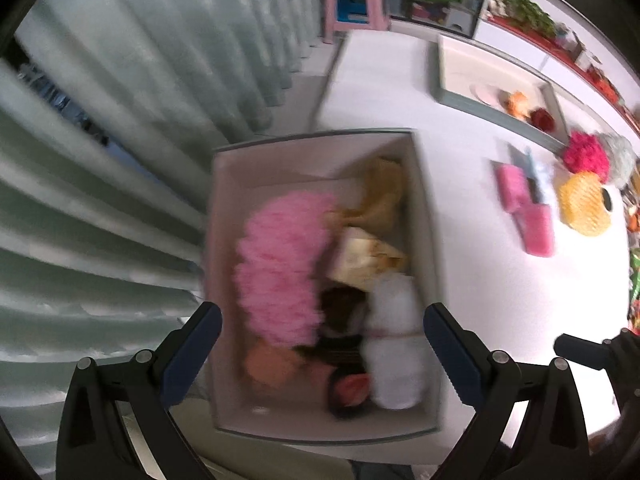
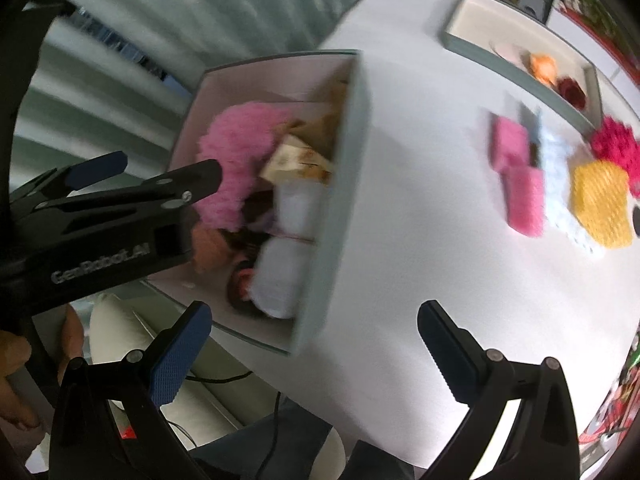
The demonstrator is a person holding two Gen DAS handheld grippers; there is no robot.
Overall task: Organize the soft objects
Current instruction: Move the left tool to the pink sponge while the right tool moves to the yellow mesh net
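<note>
Fingers on your left gripper (image 1: pixel 322 330) are spread wide and hold nothing, poised over the box (image 1: pixel 224 216) at the worktop's (image 1: pixel 472 292) near-left edge. Your right gripper (image 2: pixel 314 334) is just as wide and empty, above the box's near corner and bare worktop. Inside the box lie a fluffy pink piece (image 1: pixel 280 264), tan fabric (image 1: pixel 380 188), a cream pouch (image 1: pixel 362 258), two white rolls (image 1: pixel 394 344) and some dark items, all blurred. Pink pads (image 2: pixel 520 172), a yellow knit (image 2: pixel 600 200) and a magenta pompom (image 2: pixel 614 142) sit well apart to the right, near a tray (image 2: pixel 516 68). Curtains (image 1: pixel 120 140) hang beyond the box.
</note>
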